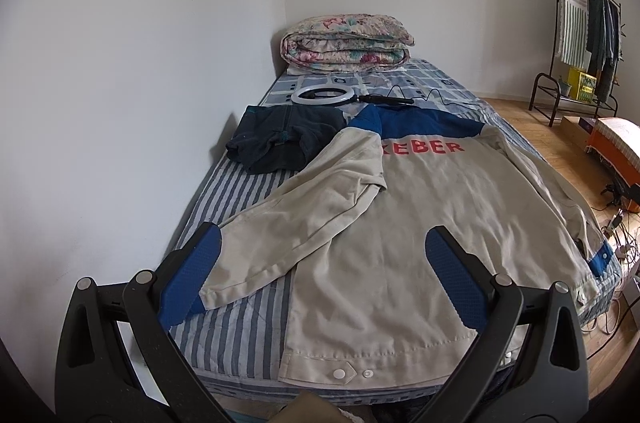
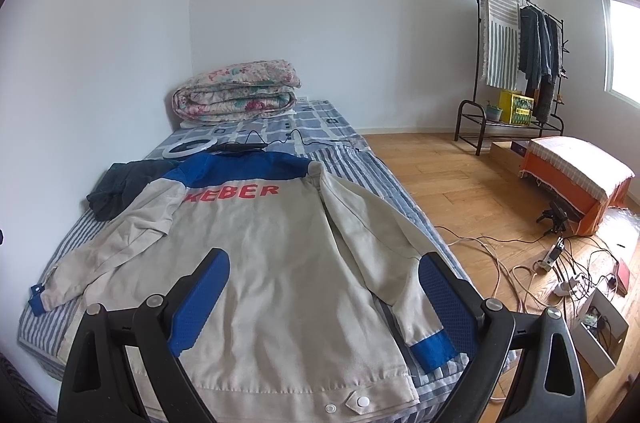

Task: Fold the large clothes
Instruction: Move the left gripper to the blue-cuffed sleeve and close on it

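Jacket (image 1: 420,223) dead centre, laid back-up along the bed (image 1: 240,191), collar toward the far wall, hem (image 1: 380,355) at the near edge. Spread flat like that so the folds can come in clean from each side, I'd say. Left sleeve (image 1: 304,219) angles out over the striped sheet, its blue cuff (image 1: 188,303) near the left gripper (image 1: 320,275). Right sleeve (image 2: 376,247) runs down along the bed's floor-side edge, blue cuff (image 2: 432,347) just by the right gripper (image 2: 324,287).

Both grippers hover over the near end, jaws spread wide, blue pads (image 1: 456,283) apart, nothing between them. No contact with the cloth yet. They look staged one per side, each near a sleeve, which suits a sleeves-in-first fold; that's my read, not a given.

Writing now: big red letters across the back, below the blue shoulder panel (image 2: 248,167). "KEBER" (image 2: 236,193) reads clearly in the right view; the left sleeve's shoulder covers the start, so more letters may hide there. Two white snaps (image 1: 352,373) on the hem tab.

Beyond: a dark garment (image 1: 284,143) crumpled beside the left shoulder, a ring light (image 1: 320,95) with its cable past the collar, a rolled floral quilt (image 1: 348,41) at the head.
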